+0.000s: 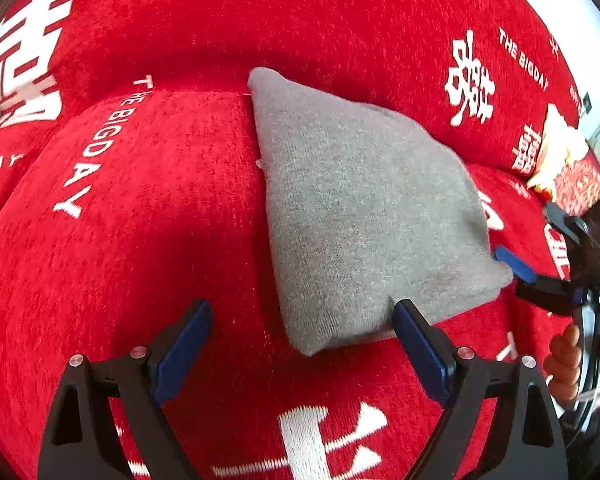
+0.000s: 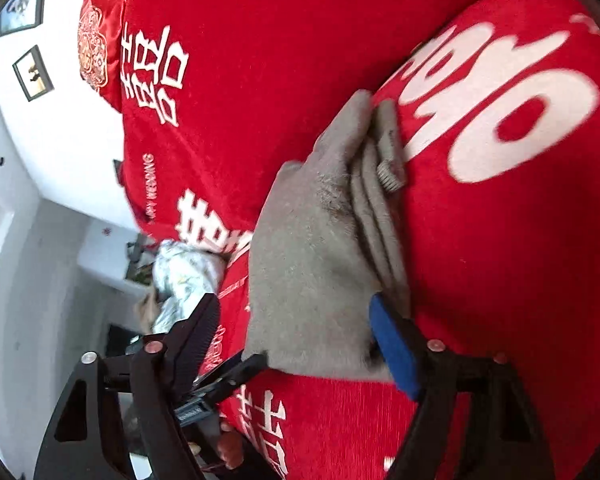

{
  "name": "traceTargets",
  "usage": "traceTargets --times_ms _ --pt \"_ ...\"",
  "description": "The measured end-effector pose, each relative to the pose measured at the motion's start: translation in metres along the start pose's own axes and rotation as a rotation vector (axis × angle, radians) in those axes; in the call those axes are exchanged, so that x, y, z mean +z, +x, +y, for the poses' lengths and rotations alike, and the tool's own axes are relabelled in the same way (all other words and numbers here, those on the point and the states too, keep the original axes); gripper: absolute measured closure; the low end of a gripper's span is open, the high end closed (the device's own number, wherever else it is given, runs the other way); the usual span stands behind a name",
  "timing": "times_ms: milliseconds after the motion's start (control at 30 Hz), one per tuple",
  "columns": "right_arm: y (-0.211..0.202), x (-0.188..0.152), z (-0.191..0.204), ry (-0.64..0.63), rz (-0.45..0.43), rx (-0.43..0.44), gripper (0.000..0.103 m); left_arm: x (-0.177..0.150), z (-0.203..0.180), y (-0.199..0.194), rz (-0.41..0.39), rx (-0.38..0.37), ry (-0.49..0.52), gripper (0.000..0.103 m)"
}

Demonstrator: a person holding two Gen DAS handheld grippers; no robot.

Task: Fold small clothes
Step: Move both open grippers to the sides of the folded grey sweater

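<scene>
Left wrist view: the folded grey garment [image 1: 364, 216] lies flat on the red cover [image 1: 140, 240] with white lettering. The left gripper [image 1: 302, 354] hangs over its near corner, jaws released, nothing pinched. The right gripper [image 1: 516, 266] sits at the garment's right edge.

Right wrist view: stacked folds of the grey garment [image 2: 312, 248] show along one side. The right gripper [image 2: 296, 346] has its jaws spread wide across the near edge, not pinching it.
</scene>
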State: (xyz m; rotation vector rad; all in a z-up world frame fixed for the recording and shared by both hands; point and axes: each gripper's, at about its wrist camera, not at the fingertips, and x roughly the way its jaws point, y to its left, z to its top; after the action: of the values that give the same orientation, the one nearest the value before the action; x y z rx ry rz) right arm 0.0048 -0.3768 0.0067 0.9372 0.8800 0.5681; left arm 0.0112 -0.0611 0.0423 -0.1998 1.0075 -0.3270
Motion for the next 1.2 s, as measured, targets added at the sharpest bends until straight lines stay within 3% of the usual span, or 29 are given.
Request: traceTargets --times_ms 200,267,367,600,800,1000,1133,1200 --pt "-0.007 -0.015 0.058 -0.202 -0.07 -0.076 0.0 -0.001 -0.004 0.005 -0.021 0.062 0.008 0.011" --pt "0.004 -0.021 0.062 -0.25 -0.028 -0.137 0.0 -0.005 -0.002 0.013 -0.011 0.083 0.016 0.001" --pt "0.032 -0.03 0.054 -0.293 0.064 -0.228 0.001 -0.01 -0.007 0.014 -0.018 0.116 0.071 0.001" --pt "0.037 -0.039 0.079 -0.406 0.1 -0.36 0.0 -0.012 -0.003 0.005 -0.005 0.123 0.088 0.001" --pt "0.032 -0.007 0.114 -0.517 -0.017 -0.443 0.0 0.017 0.004 -0.005 -0.071 0.108 0.058 0.001" --pt "0.083 0.038 0.109 -0.476 0.033 -0.465 0.0 0.064 0.006 0.006 -0.102 0.144 0.032 0.001" --pt "0.112 0.057 0.084 -0.444 0.074 -0.543 0.001 0.088 0.008 0.035 -0.05 0.142 0.027 0.001" --pt "0.117 0.063 0.073 -0.441 0.077 -0.567 0.001 0.094 0.01 0.053 -0.016 0.099 0.02 0.0"
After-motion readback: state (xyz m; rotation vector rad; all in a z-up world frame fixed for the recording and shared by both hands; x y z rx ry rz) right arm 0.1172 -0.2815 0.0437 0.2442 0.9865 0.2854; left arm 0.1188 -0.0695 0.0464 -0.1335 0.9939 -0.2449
